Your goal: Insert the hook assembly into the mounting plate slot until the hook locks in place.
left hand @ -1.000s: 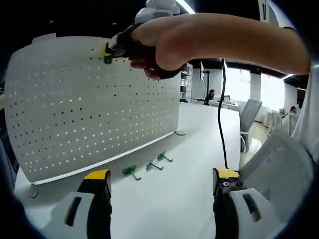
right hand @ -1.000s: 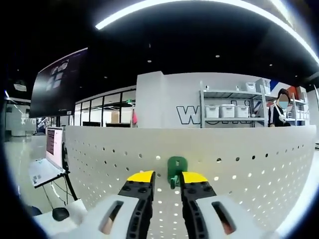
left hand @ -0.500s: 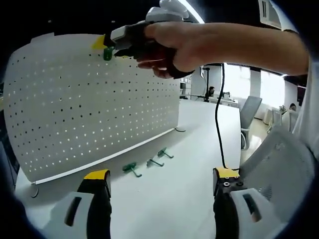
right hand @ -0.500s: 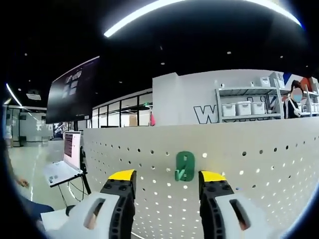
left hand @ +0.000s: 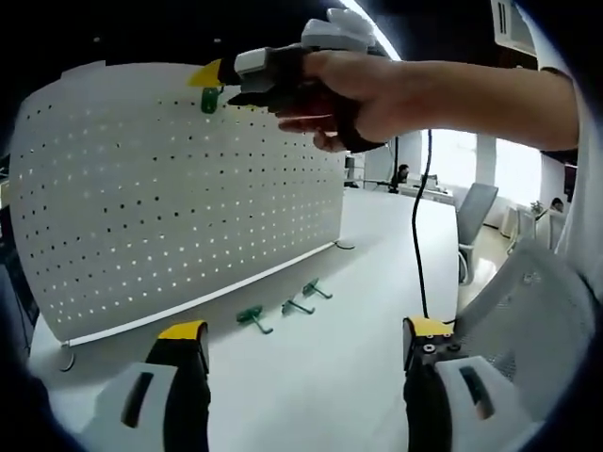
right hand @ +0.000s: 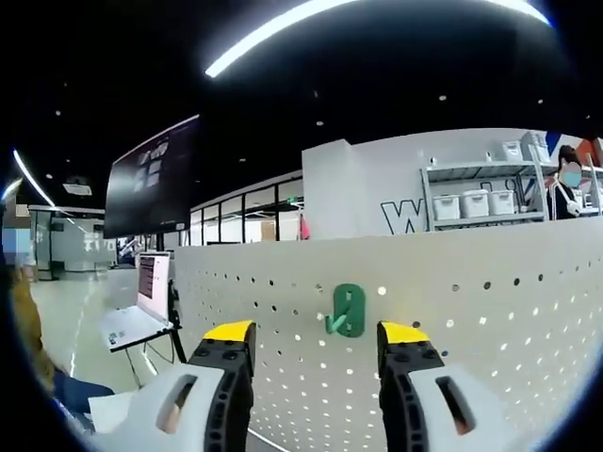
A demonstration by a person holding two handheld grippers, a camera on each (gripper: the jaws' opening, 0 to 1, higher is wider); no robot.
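Observation:
A white perforated mounting plate (left hand: 170, 198) stands upright on the table. Near its top edge a green hook (left hand: 209, 99) hangs in the holes; the right gripper view has the same green hook (right hand: 347, 311) on the plate (right hand: 490, 320), free between and beyond my jaws. My right gripper (right hand: 315, 333) is open, a short way back from the hook; in the left gripper view it appears as the right gripper (left hand: 219, 83) held in a hand up by the hook. My left gripper (left hand: 303, 331) is open and empty low over the table.
Three loose green hooks (left hand: 251, 318) (left hand: 296, 307) (left hand: 315, 289) lie on the white table (left hand: 358, 282) at the plate's foot. A black cable (left hand: 415, 226) hangs from the hand. Office chairs (left hand: 471, 221) stand at the right; shelves with bins (right hand: 471, 202) and a laptop (right hand: 141, 301) lie beyond the plate.
My right gripper has opened and let go of the green hook, which stays hanging on the plate, and it has drawn back a little. The left gripper has not moved.

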